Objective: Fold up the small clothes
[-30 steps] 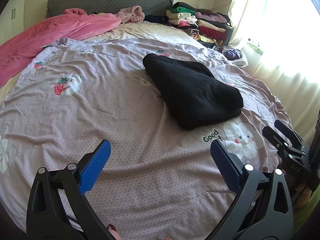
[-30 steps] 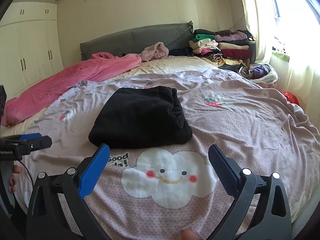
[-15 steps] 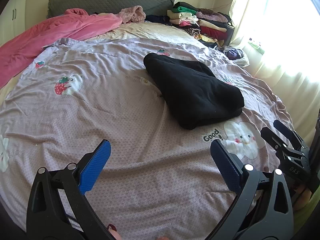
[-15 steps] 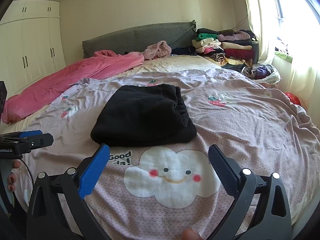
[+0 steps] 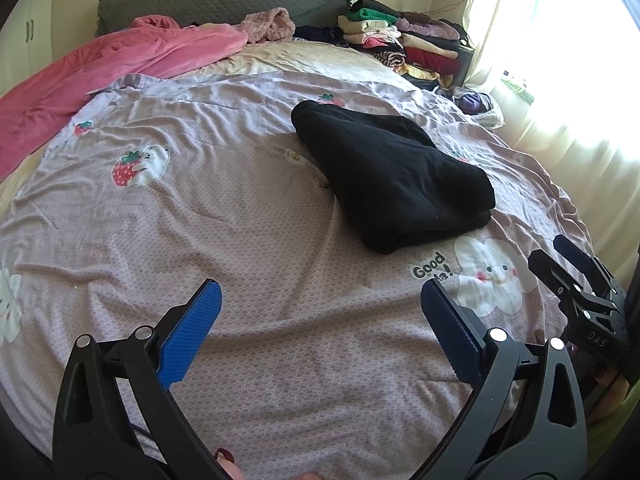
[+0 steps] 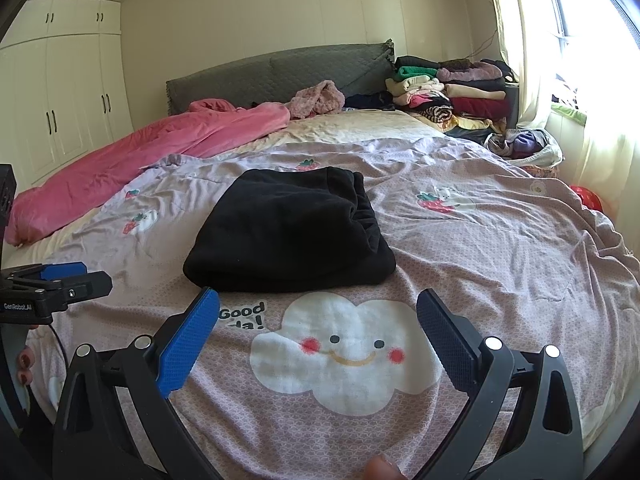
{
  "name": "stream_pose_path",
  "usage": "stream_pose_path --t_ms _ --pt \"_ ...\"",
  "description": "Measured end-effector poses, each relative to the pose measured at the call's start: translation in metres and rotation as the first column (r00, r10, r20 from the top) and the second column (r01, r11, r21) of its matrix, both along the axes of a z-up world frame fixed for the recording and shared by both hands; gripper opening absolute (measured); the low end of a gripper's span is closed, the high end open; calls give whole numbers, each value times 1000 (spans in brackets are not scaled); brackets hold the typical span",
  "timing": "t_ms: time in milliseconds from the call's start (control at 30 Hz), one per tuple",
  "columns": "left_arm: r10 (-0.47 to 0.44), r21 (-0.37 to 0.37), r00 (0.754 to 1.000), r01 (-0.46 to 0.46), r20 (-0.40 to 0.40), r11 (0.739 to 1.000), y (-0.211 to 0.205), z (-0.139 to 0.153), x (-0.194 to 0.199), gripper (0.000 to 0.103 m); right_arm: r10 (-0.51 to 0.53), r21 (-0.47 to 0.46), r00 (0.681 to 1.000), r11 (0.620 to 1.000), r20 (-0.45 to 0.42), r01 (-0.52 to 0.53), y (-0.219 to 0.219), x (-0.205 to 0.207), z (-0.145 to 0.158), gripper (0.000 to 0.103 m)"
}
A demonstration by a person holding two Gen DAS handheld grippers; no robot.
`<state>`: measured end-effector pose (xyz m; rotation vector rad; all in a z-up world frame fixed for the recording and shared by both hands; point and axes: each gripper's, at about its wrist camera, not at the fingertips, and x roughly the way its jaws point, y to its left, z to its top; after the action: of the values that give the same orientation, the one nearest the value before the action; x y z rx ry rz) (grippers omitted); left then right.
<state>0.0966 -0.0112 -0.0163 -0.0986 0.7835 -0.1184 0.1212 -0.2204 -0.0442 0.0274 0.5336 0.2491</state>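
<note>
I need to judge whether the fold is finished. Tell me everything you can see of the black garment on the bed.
The black garment is a soft, fleecy-looking piece folded into a thick, roughly rectangular bundle with several layers showing along its near edge and gathered folds on its right side. It lies flat on the lilac printed bedspread, just beyond the white cloud print and its "Good" lettering. Only the bedspread touches it. Both the left gripper and right gripper hang short of it, jaws wide apart and empty.

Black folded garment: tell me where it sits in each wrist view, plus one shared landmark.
Left wrist: black folded garment lies right of centre, beyond the open left gripper.
Right wrist: it lies centre, just above the open right gripper.
Shared landmark: the smiling cloud print beside it.
</note>
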Motion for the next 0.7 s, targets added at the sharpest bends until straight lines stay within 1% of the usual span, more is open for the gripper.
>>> stream_pose_path --t_ms 700 --pt "6 0 1000 -6 -7 1000 5 -1 0 93 -4 -2 1000 1000 3 4 0 0 0 98"
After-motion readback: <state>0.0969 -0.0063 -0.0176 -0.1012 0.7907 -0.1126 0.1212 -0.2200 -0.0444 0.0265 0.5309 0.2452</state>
